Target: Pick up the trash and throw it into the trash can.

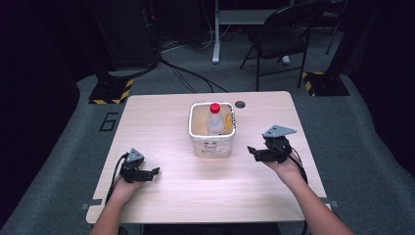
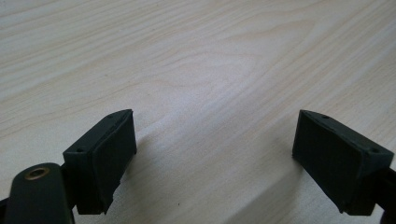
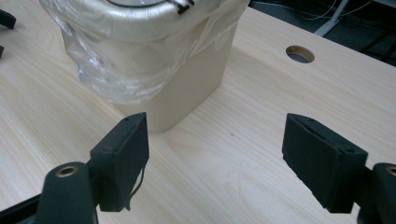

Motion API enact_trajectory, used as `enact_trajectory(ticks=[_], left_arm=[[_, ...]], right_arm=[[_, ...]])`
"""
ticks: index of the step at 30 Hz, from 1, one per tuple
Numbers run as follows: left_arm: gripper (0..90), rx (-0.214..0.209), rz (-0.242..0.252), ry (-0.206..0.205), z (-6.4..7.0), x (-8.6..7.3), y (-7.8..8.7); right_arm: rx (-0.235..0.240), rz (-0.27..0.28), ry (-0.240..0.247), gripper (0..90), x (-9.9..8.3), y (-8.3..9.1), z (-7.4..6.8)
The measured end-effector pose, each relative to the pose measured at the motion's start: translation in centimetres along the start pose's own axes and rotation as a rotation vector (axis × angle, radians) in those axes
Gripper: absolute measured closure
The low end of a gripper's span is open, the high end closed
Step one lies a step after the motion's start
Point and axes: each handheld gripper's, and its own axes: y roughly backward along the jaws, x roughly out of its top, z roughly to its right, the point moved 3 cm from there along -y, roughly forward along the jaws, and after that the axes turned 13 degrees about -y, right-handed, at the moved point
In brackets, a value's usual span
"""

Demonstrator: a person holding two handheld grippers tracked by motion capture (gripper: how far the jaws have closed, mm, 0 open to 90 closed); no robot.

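Both tongs released, near the bin

We bring the right tongs (image 1: 252, 151) from three o'clock to the bin (image 1: 211, 142); left tongs (image 1: 155, 171) wait.

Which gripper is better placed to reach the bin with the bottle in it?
Probably the right gripper: its open jaws face the bin close by. The left gripper, also open, sits farther off, facing bare table.

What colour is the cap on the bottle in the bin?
Red; the bottle cap shows best in the high view.
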Motion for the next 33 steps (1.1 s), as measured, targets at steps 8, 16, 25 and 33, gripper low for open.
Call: enact_trajectory(ticks=[8, 16, 25, 33], left_arm=[[13.4, 0.0, 0.0, 0.0, 0.0, 0.0, 0.0], [13.4, 0.001, 0.0, 0.0, 0.0, 0.0, 0.0], [13.4, 0.0, 0.0, 0.0, 0.0, 0.0, 0.0], [13.4, 0.001, 0.0, 0.0, 0.0, 0.0, 0.0]], right_arm=[[-0.022, -0.017, -0.012, 22.7, -1.7, 0.2, 0.9], [-0.046, -0.034, -0.041, 22.8, -3.8, -0.1, 1.8], [-0.075, -0.055, -0.059, 22.8, -5.9, -0.6, 2.9], [-0.108, -0.071, -0.085, 22.8, -7.3, -0.8, 4.1]])
